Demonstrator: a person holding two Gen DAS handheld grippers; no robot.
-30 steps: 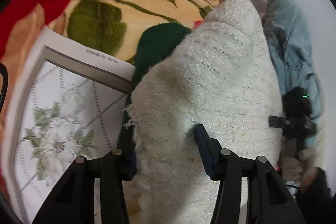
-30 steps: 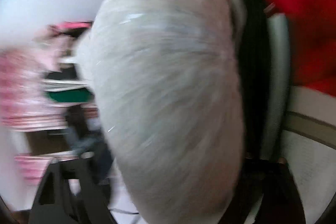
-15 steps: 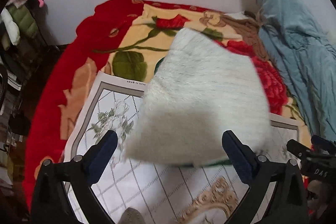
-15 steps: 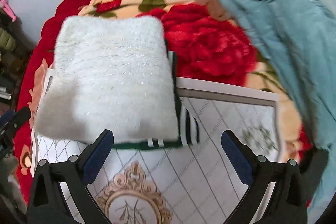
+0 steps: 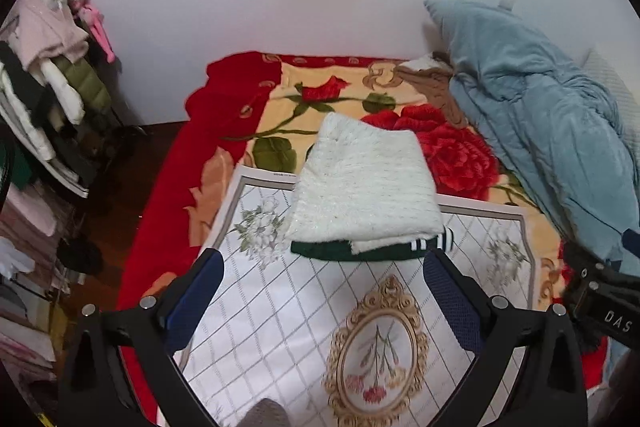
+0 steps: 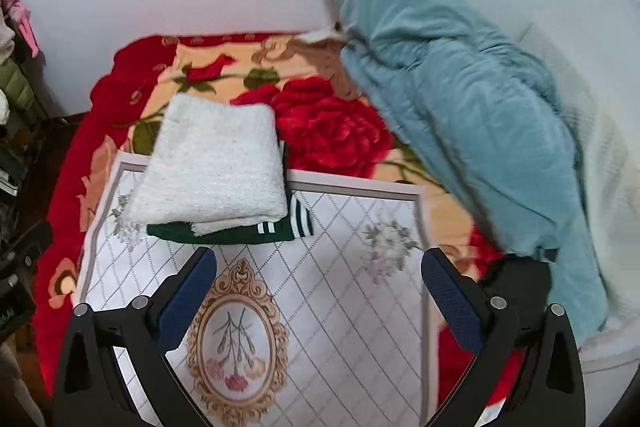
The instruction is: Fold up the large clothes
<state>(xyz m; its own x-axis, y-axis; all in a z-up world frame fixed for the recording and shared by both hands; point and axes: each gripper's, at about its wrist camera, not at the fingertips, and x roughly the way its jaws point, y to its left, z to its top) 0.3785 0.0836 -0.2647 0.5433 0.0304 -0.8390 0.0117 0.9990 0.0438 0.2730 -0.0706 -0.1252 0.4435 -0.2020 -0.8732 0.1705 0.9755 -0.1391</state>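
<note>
A bed [image 5: 168, 211] fills both views, covered by a red blanket [image 6: 332, 123] printed with roses. A blue quilt [image 5: 540, 131] lies bunched along the bed's right side against the wall. A white mat [image 5: 312, 311] with a grid pattern and a gold oval frame is spread over the blanket's near part. The folded sweater [image 5: 364, 187], white and fuzzy with a green hem and white stripes showing at its near edge, lies flat across the mat's far edge, partly over the blanket. A rack of clothes [image 5: 44, 75] stands left of the bed.

The left tongs [image 5: 320, 287] hang above the mat, just short of the sweater's hem, jaws spread wide and holding nothing. The right tongs [image 6: 318, 285] hang likewise over the mat, near the striped hem, wide apart and empty. In the left view the right tongs' body shows at the right edge.
</note>
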